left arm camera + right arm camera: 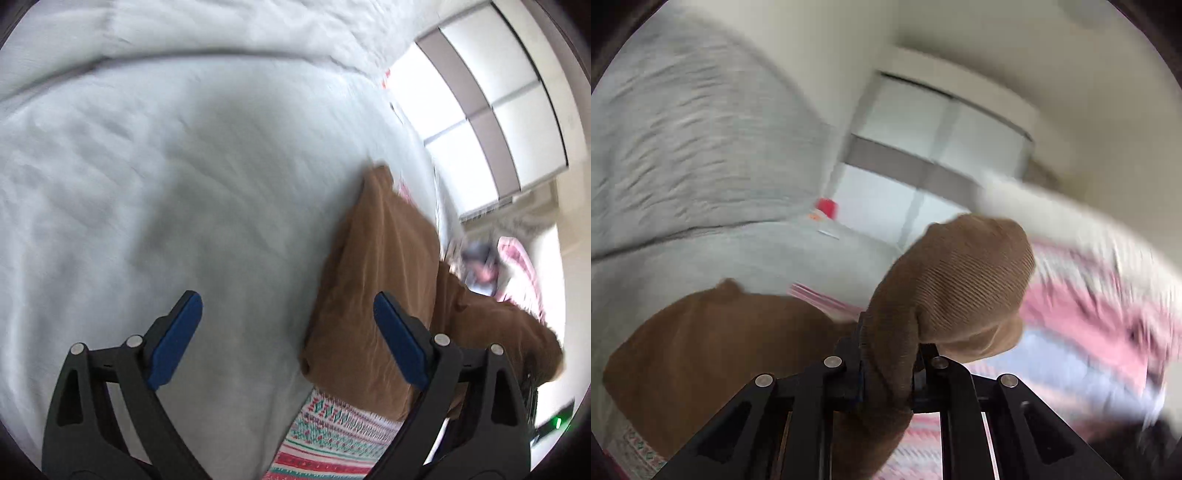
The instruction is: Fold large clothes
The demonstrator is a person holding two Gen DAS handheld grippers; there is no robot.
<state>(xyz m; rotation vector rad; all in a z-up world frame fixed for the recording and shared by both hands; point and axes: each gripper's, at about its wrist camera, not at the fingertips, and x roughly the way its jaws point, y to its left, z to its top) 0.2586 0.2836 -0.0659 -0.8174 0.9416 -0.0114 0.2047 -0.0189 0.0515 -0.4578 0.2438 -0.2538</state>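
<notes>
The brown ribbed garment point(373, 280) lies partly on the pale grey bed point(166, 177), over toward its right edge, on top of a patterned red-and-green cloth point(332, 435) near the foot of the view. One bunched end of it is raised off the bed, pinched in the right tongs point(888, 369), whose jaws are pressed together on a thick fold of the fabric. The left tongs point(288, 343) hang spread wide above the bed with nothing between them, the brown cloth just beside the right-hand pad.

From where I stand, the worry is that only one end is held. The right tongs grip a rolled wad rather than a flat edge, so I'd guess layers could slide out unevenly as it is carried, and the fold would land crooked. The lower part may also drag the patterned cloth along with it, since the two lie touching. There is a heap of pink-striped laundry point(1100, 302) to the right, near the raised end; a wide swing could catch on it. Both views are blurred with motion, so how much fabric is really trapped between the jaws I cannot tell.
</notes>
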